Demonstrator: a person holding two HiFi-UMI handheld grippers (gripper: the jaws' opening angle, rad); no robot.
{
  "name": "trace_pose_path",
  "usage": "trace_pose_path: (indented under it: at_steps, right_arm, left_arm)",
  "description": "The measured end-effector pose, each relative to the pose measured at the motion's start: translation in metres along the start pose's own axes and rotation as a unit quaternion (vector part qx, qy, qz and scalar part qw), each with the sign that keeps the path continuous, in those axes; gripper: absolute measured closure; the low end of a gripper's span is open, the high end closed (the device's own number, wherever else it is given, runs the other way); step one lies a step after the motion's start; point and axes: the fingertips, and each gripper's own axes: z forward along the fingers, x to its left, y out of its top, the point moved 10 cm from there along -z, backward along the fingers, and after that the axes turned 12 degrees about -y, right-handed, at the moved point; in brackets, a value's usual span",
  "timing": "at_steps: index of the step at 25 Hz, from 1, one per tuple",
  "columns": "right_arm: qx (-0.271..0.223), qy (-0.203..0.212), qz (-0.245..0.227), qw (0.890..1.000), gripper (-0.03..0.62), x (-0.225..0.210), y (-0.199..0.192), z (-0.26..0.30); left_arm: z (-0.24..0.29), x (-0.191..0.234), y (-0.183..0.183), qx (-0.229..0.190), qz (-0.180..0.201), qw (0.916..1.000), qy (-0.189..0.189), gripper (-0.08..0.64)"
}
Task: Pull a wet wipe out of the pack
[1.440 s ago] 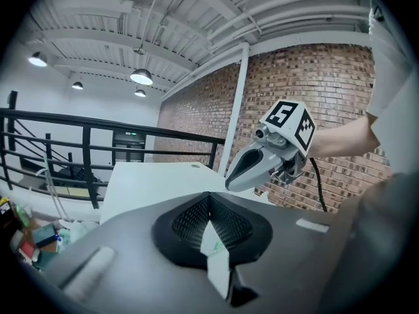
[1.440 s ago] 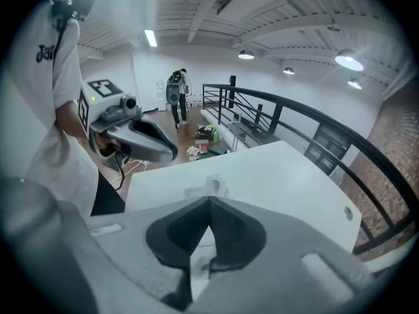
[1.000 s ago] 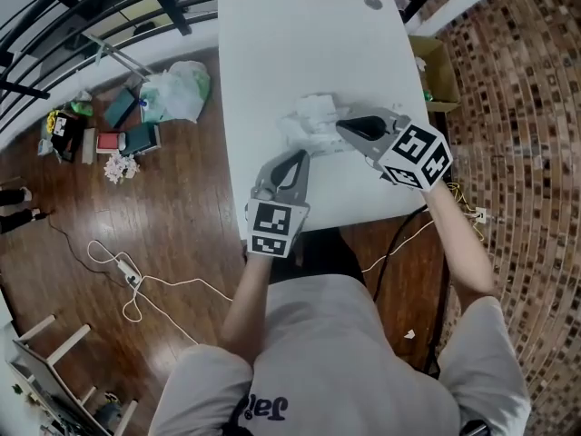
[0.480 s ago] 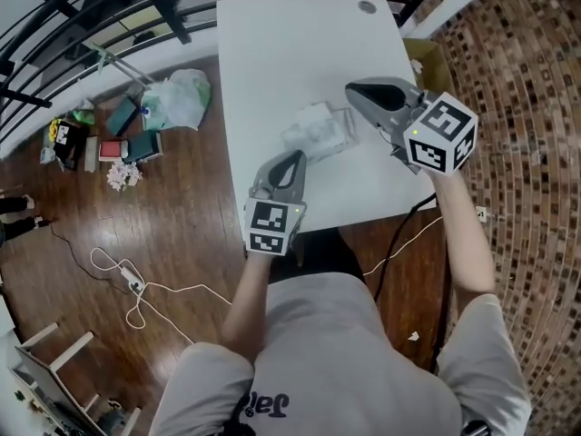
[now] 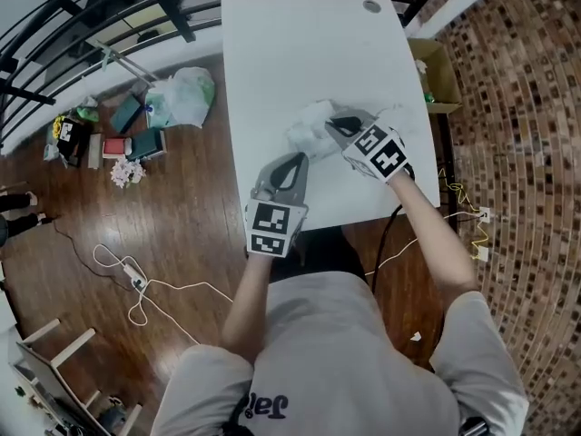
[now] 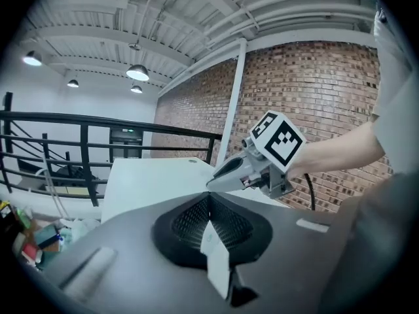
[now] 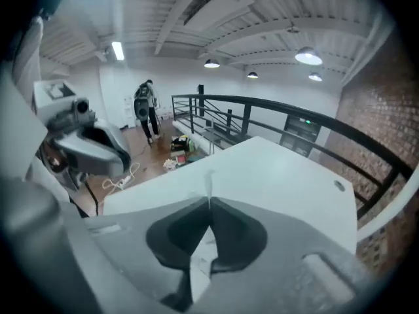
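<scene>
The crumpled white wipe pack (image 5: 309, 127) lies mid-table on the white table (image 5: 300, 44). My right gripper (image 5: 334, 123) is down at the pack's right side, jaws shut. A thin white sliver of wet wipe (image 7: 210, 183) sticks out past its tips (image 7: 210, 201). My left gripper (image 5: 297, 157) rests at the pack's near-left corner, also shut (image 6: 209, 195). A white strip shows pinched between its jaws, apparently the pack's edge. The left gripper view shows the right gripper (image 6: 213, 183) just ahead. The pack itself is hidden in both gripper views.
An open cardboard box (image 5: 436, 75) sits off the table's right edge. A plastic bag (image 5: 182, 94), small items and a cable (image 5: 136, 280) lie on the wooden floor to the left. A black railing (image 5: 91, 7) runs behind. A person (image 7: 145, 106) stands far off.
My right gripper rose up and to the right away from the pack, then came back down to it. The left gripper and the pack stayed where they were.
</scene>
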Motion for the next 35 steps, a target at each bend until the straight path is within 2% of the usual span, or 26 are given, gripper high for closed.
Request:
trace_pose_path:
  at_steps: [2, 4, 6, 9, 10, 12, 13, 14, 16, 20, 23, 25, 27, 30, 32, 33, 35]
  right_arm:
    - [-0.031, 0.013, 0.057, 0.998, 0.601, -0.004, 0.01, -0.02]
    - [-0.065, 0.022, 0.087, 0.994, 0.601, -0.006, 0.019, -0.036]
    - [-0.075, 0.031, 0.102, 0.991, 0.601, -0.007, 0.023, -0.036]
    - [-0.079, 0.036, 0.098, 0.991, 0.601, -0.004, 0.028, -0.037]
    - [-0.087, 0.045, 0.114, 0.989, 0.601, -0.005, 0.031, -0.039]
    - [-0.131, 0.066, 0.158, 0.976, 0.601, -0.007, 0.048, -0.055]
    - [-0.159, 0.062, 0.162, 0.972, 0.601, -0.011, 0.062, -0.066]
    - [-0.175, 0.046, 0.149, 0.972, 0.601, -0.017, 0.074, -0.074]
    - [-0.174, 0.023, 0.136, 0.975, 0.601, -0.033, 0.083, -0.079]
    - [-0.191, 0.002, 0.174, 0.966, 0.6, -0.061, 0.069, -0.103]
    - [-0.208, -0.039, 0.177, 0.961, 0.6, -0.082, 0.056, -0.126]
    - [-0.203, -0.085, 0.166, 0.961, 0.6, -0.098, 0.042, -0.139]
    - [-0.177, -0.14, 0.155, 0.962, 0.6, -0.113, 0.02, -0.144]
    - [-0.11, -0.213, 0.153, 0.959, 0.599, -0.13, -0.03, -0.132]
    - [-0.061, -0.24, 0.16, 0.955, 0.598, -0.138, -0.067, -0.115]
    - [-0.035, -0.243, 0.167, 0.955, 0.582, -0.139, -0.085, -0.105]
    - [0.011, -0.234, 0.183, 0.955, 0.428, -0.139, -0.116, -0.087]
  left_arm:
    - [-0.001, -0.001, -0.001, 0.001, 0.0, 1.0, 0.002, 0.543]
    - [-0.001, 0.001, -0.003, 0.003, -0.003, 1.0, 0.004, 0.543]
    - [-0.003, 0.003, -0.005, 0.004, -0.006, 1.0, 0.005, 0.543]
    - [-0.004, 0.002, -0.005, 0.002, -0.005, 1.0, 0.006, 0.543]
    - [-0.003, 0.002, -0.004, 0.001, -0.005, 1.0, 0.006, 0.543]
    - [-0.003, 0.0, -0.004, 0.001, -0.004, 1.0, 0.004, 0.543]
    - [-0.003, 0.0, -0.004, 0.002, -0.004, 1.0, 0.003, 0.543]
    - [-0.002, 0.001, -0.004, 0.001, -0.003, 1.0, 0.002, 0.543]
    - [-0.002, 0.0, -0.002, -0.001, -0.003, 1.0, 0.002, 0.543]
    - [-0.002, -0.007, 0.004, -0.005, 0.006, 0.9999, -0.007, 0.543]
    - [-0.001, -0.008, 0.006, -0.007, 0.011, 0.9999, -0.01, 0.543]
    - [0.001, -0.01, 0.006, -0.006, 0.01, 0.9998, -0.015, 0.543]
    - [0.005, -0.013, 0.004, -0.003, 0.01, 0.9997, -0.022, 0.543]
    - [0.009, -0.02, 0.002, 0.002, 0.011, 0.9994, -0.034, 0.543]
    - [0.01, -0.023, 0.002, 0.005, 0.014, 0.9991, -0.04, 0.543]
    - [0.01, -0.024, 0.002, 0.006, 0.016, 0.999, -0.042, 0.543]
    - [0.01, -0.026, 0.001, 0.009, 0.018, 0.9988, -0.044, 0.543]
